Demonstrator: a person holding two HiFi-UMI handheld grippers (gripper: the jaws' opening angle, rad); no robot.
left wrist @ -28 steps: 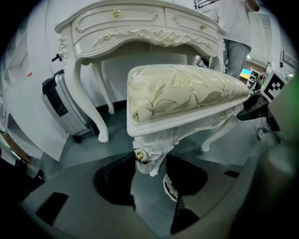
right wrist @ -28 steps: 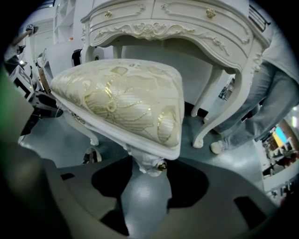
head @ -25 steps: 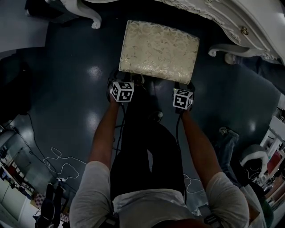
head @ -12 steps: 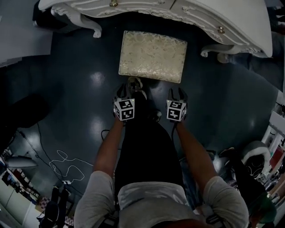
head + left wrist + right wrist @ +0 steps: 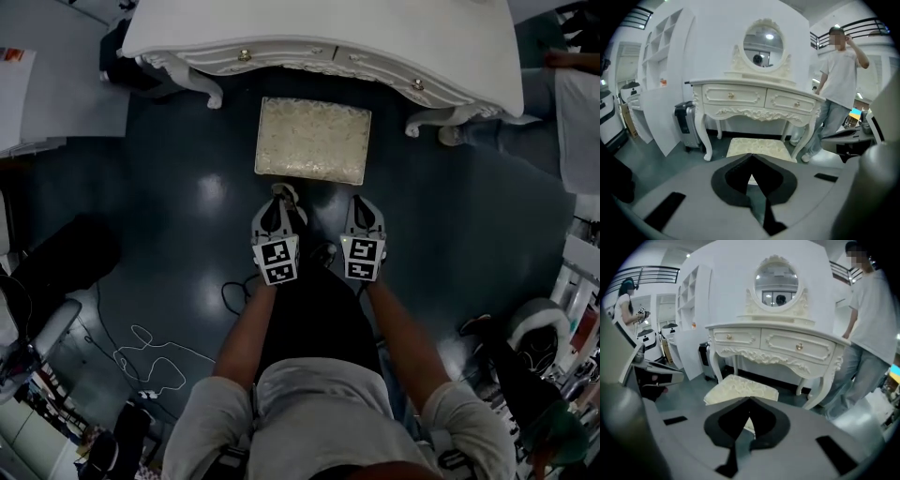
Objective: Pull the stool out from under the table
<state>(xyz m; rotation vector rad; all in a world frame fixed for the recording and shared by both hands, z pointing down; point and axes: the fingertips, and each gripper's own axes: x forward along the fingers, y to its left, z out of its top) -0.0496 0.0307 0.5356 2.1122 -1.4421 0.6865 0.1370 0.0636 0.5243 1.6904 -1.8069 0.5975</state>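
Standing at the far side of the dark floor, the white dressing table [image 5: 319, 37] is looming over the cream stool [image 5: 312, 141], which is sitting just in front of it. Nearer, the left gripper [image 5: 278, 208] and right gripper [image 5: 364, 208] are hovering side by side, apart from the stool — both having just been closing, jaws meeting on nothing.

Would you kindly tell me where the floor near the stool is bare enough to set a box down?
Bare floor lies left and right of the stool, in front of the table; cables crowd the lower left.
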